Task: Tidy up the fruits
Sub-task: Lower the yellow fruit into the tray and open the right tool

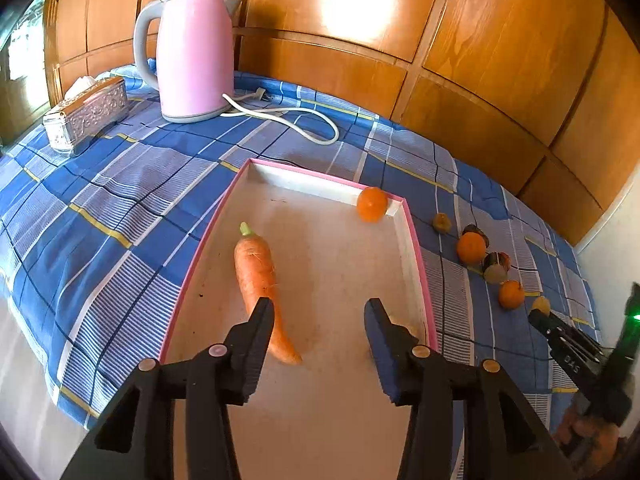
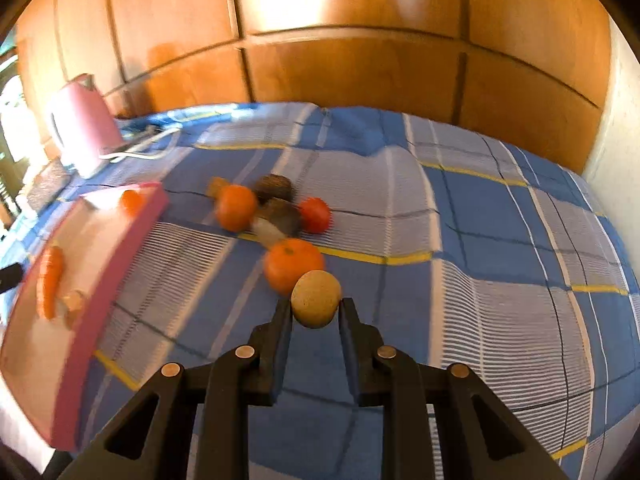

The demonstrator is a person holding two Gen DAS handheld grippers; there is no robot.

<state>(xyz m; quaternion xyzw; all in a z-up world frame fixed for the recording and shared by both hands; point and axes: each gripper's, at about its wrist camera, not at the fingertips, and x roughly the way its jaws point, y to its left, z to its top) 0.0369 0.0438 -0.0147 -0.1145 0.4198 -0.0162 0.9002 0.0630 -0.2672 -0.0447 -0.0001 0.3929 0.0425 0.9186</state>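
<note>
Left claw (image 1: pixel 319 312) spread apart, clamping nothing, poised over pink-rimmed tray (image 1: pixel 412 240). Carrot (image 1: pixel 260 280) just beside left finger, running ahead; small orange (image 1: pixel 372 204) far ahead in tray's corner. More fruit on checked cloth (image 1: pixel 120 200) off to the right, outside the tray.

Right claw (image 2: pixel 316 308) clamped on tan round fruit (image 2: pixel 316 298). Orange (image 2: pixel 292 264) just ahead, touching it. Tray well left.
</note>
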